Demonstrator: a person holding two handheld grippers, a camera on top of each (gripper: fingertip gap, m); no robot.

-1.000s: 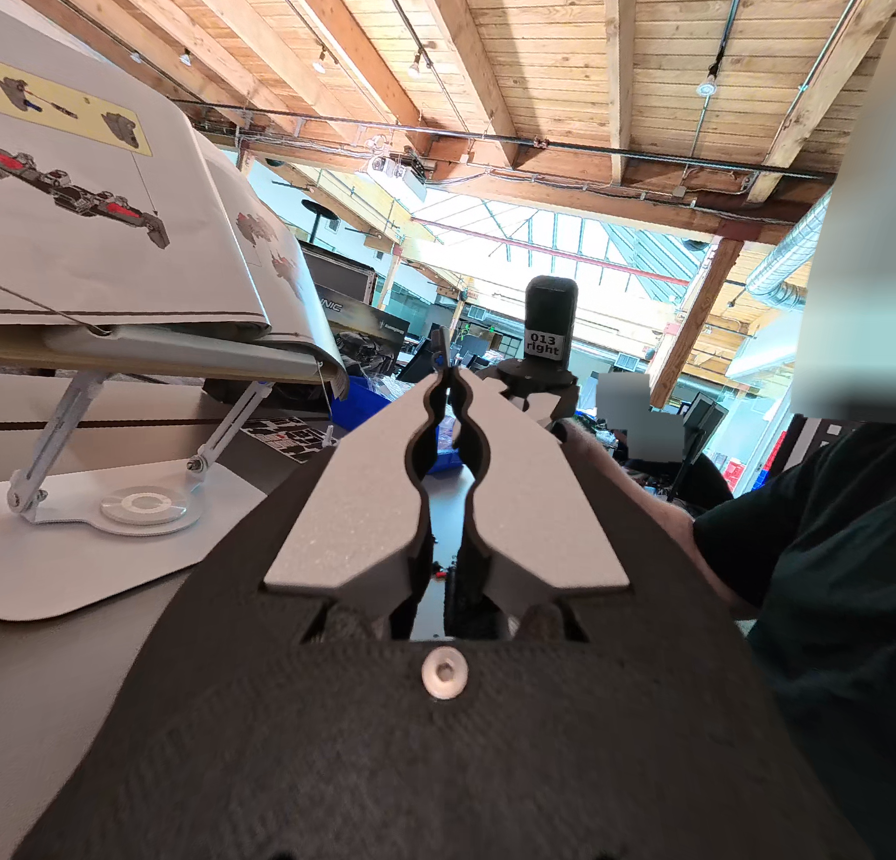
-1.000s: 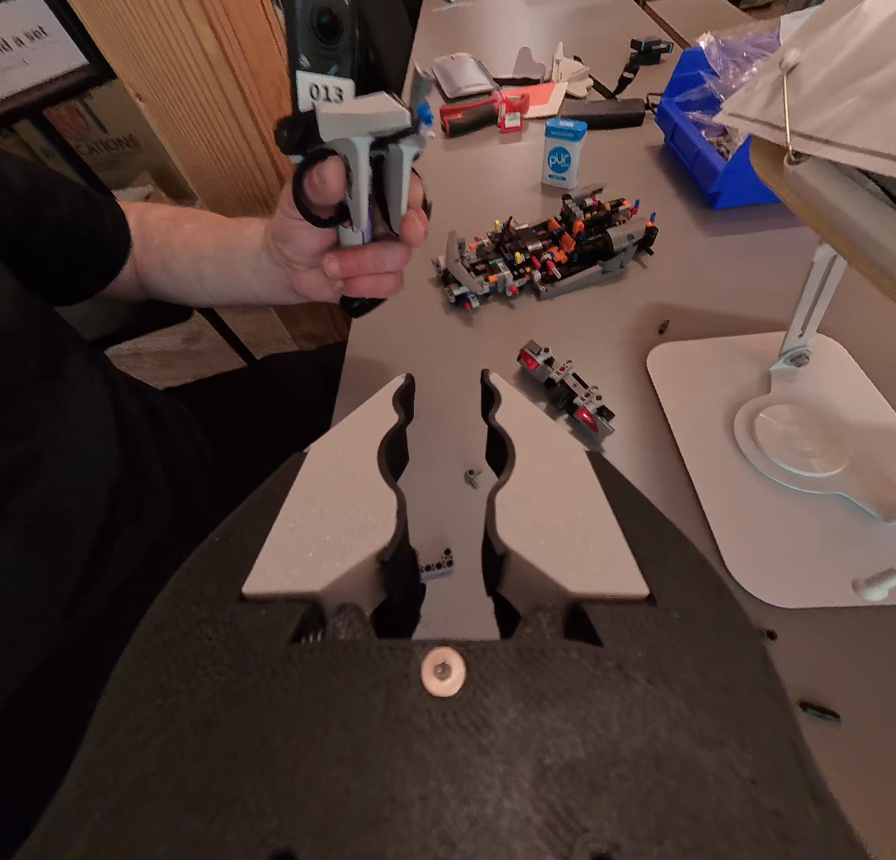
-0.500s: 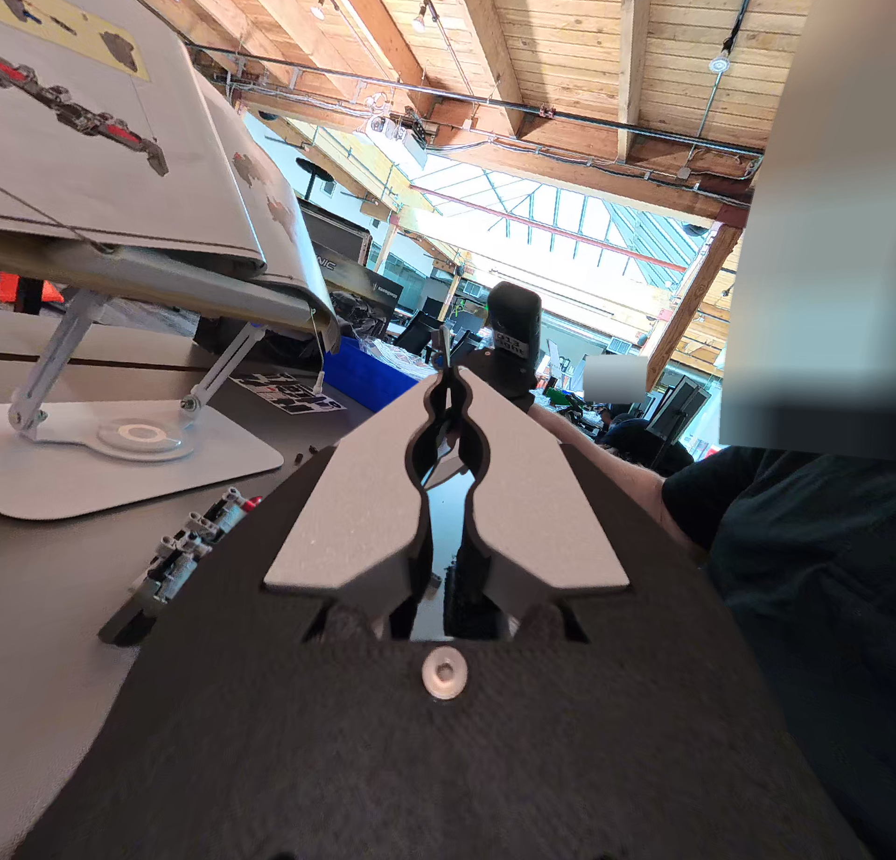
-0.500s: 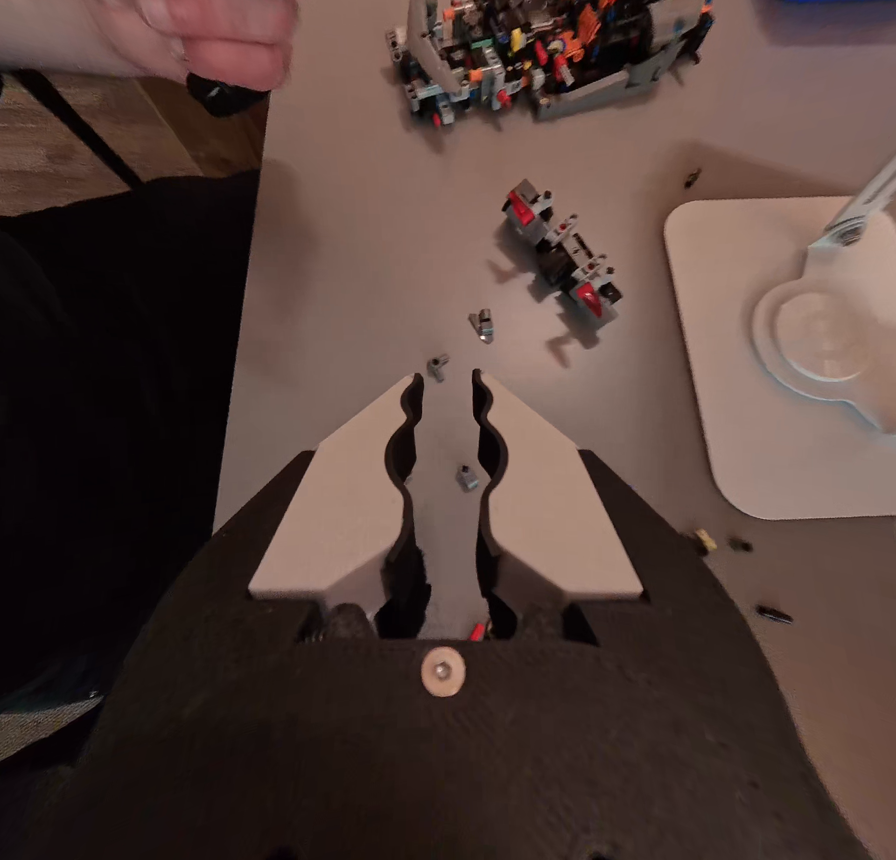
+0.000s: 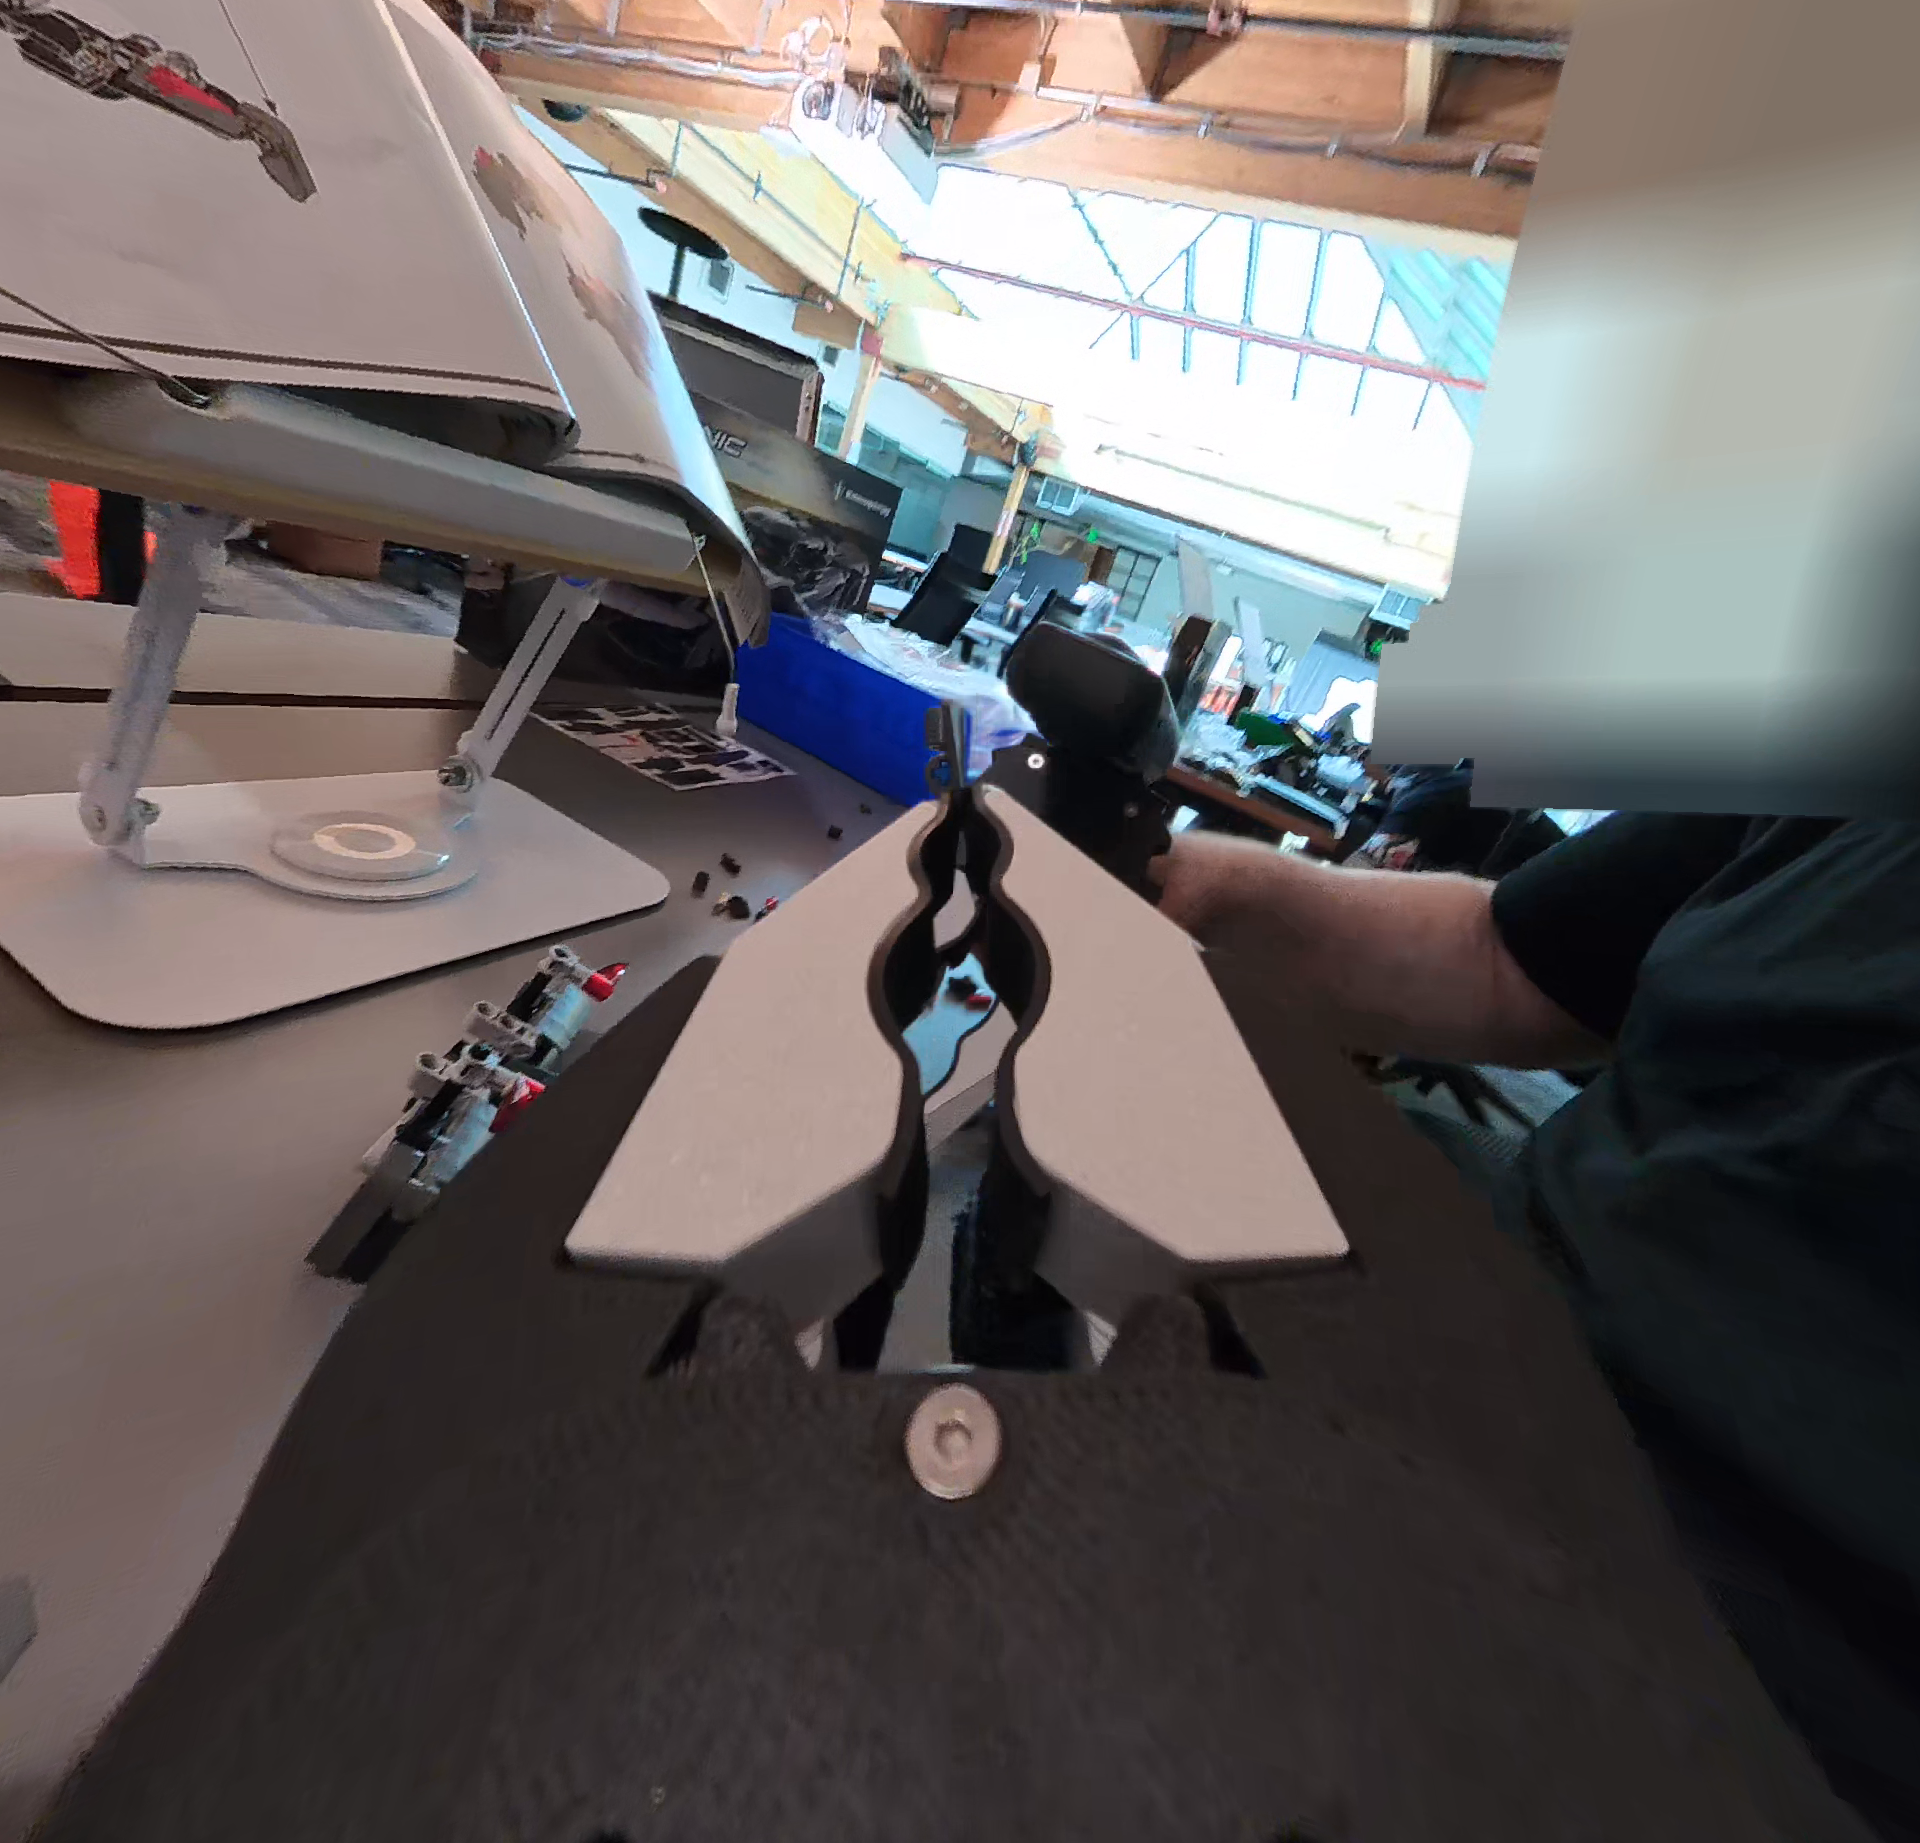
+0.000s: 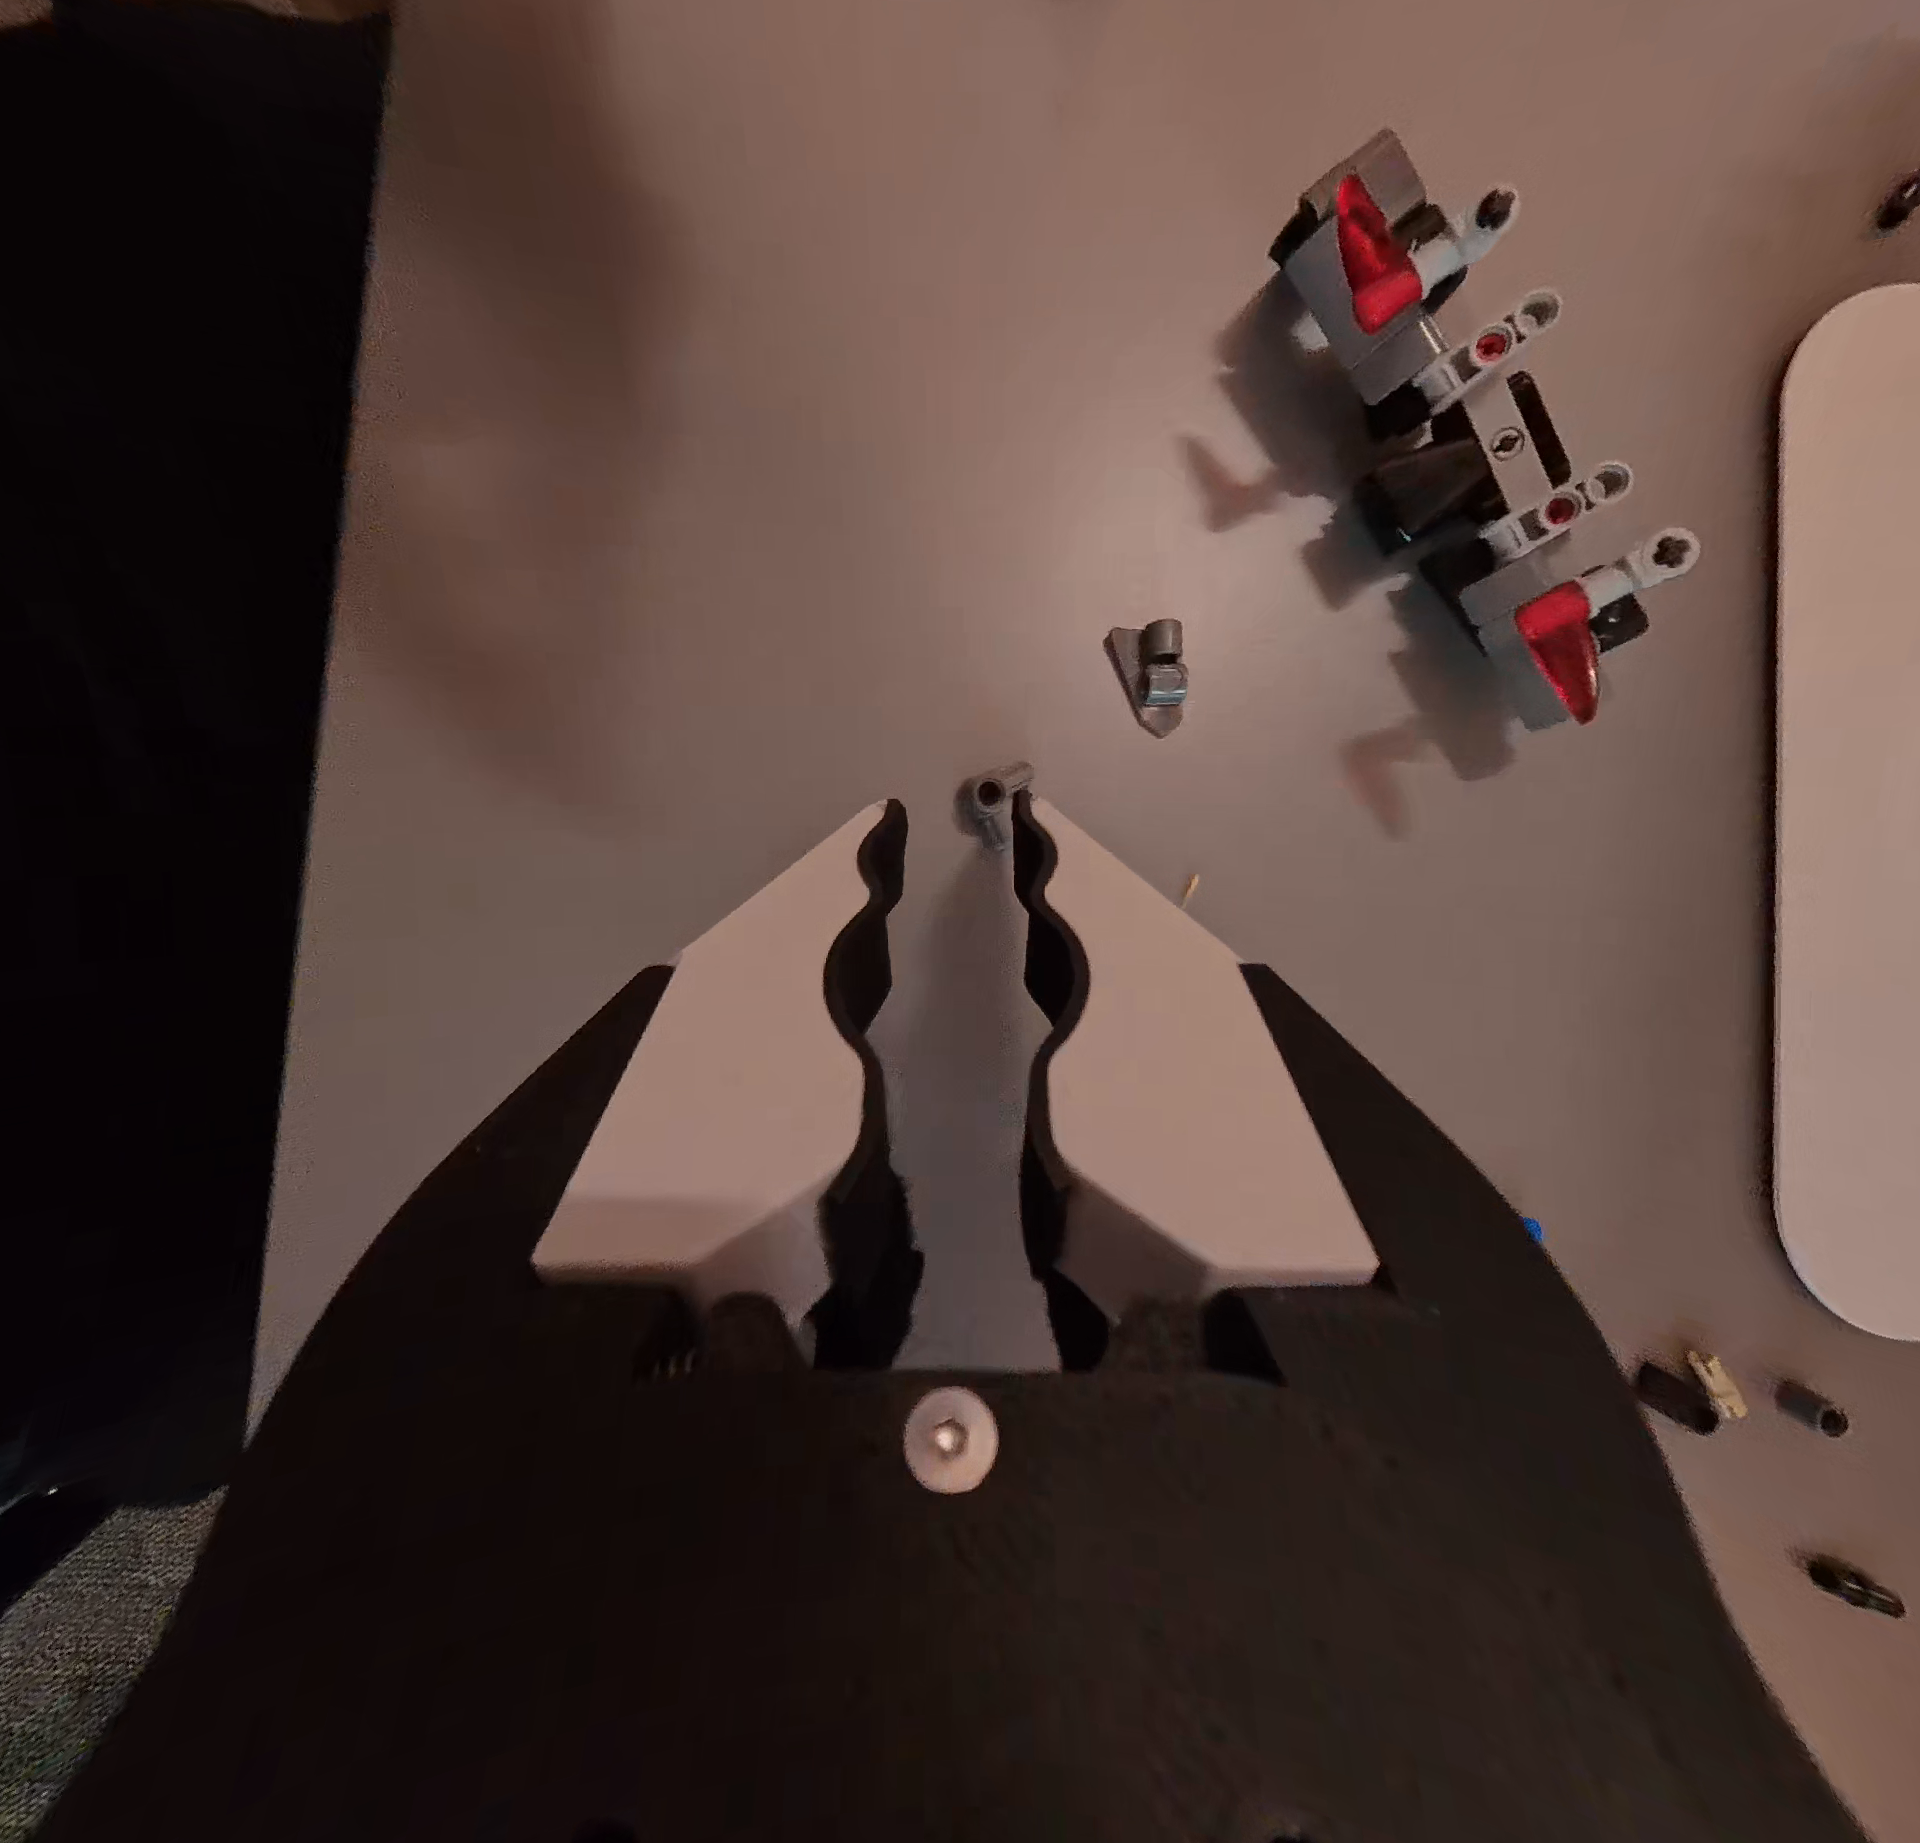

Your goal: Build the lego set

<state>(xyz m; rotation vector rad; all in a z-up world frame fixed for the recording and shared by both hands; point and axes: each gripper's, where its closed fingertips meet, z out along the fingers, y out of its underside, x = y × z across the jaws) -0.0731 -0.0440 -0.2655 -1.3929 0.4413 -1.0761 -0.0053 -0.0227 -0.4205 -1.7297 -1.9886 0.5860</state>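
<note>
On the grey table (image 6: 727, 359), we are spreading the right gripper (image 6: 954, 806) at a small pin (image 6: 992, 794) mid-frame; the left gripper (image 5: 961, 806) is pinching a dark piece (image 5: 945, 749).

Left gripper (image 5: 961, 806) pinching small dark piece (image 5: 948, 744).

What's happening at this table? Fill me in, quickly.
A person is building a lego set with a handheld gripper in each hand. The right gripper is open and lowered over the table, its tips around a small grey connector piece but not yet closed on it. A part-built grey and red assembly and another small grey piece lie nearby. The left gripper is shut on a thin dark piece, raised beside the instruction booklet on its stand.
</note>
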